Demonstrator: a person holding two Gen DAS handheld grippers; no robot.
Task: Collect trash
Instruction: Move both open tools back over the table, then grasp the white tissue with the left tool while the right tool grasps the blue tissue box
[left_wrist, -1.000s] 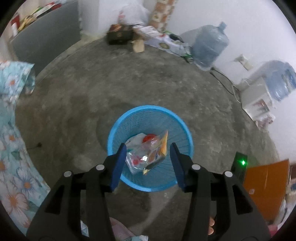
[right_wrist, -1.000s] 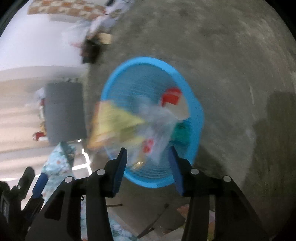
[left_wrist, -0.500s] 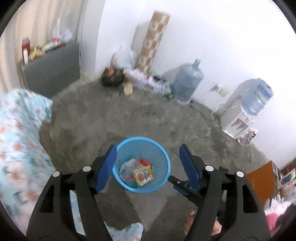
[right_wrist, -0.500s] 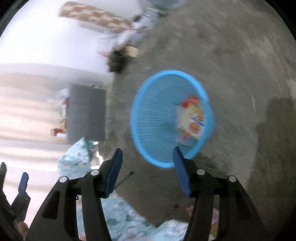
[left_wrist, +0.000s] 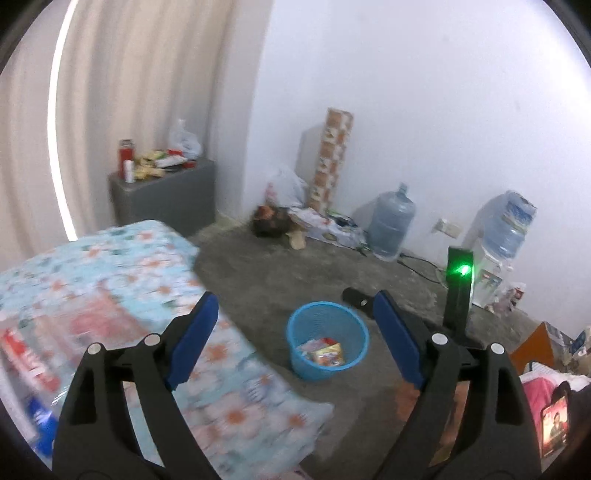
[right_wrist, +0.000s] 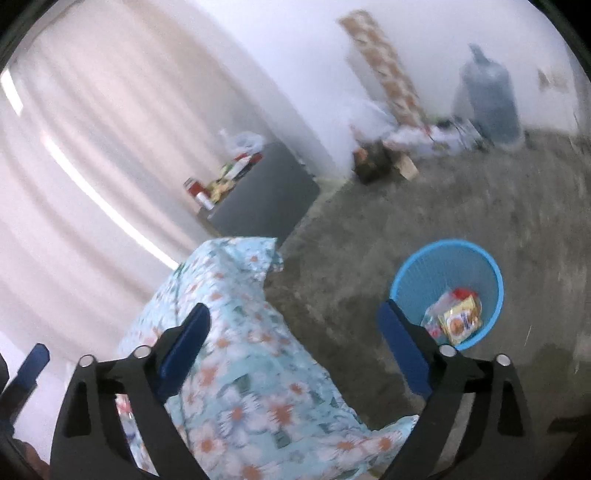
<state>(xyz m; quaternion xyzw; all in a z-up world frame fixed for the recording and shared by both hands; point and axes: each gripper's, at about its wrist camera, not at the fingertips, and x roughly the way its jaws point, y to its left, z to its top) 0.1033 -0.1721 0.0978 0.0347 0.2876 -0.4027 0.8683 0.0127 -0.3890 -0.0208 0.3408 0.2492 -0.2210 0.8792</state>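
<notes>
A blue mesh wastebasket (left_wrist: 327, 319) stands on the concrete floor and holds snack wrappers (left_wrist: 327, 350), one yellow, one clear with red. It also shows in the right wrist view (right_wrist: 448, 258) with the wrappers (right_wrist: 460, 323) inside. My left gripper (left_wrist: 295, 339) is open and empty, raised well above and back from the basket. My right gripper (right_wrist: 295, 343) is open and empty, over the edge of the flowered cloth (right_wrist: 240, 350), with the basket to its right. Blurred red and blue packaging (left_wrist: 33, 369) lies on the cloth at the far left.
A flowered cloth (left_wrist: 110, 273) covers a surface on the left. A grey cabinet (left_wrist: 166, 192) with bottles stands by the curtain. Bags, a cardboard roll (left_wrist: 330, 158) and water jugs (left_wrist: 391, 221) line the far wall. An orange board (left_wrist: 532, 345) is at right.
Both grippers have lifted up and drawn back from the basket, opening wider. The wrappers that hung between the jaws now lie in the basket. The view has swung up to the room.
</notes>
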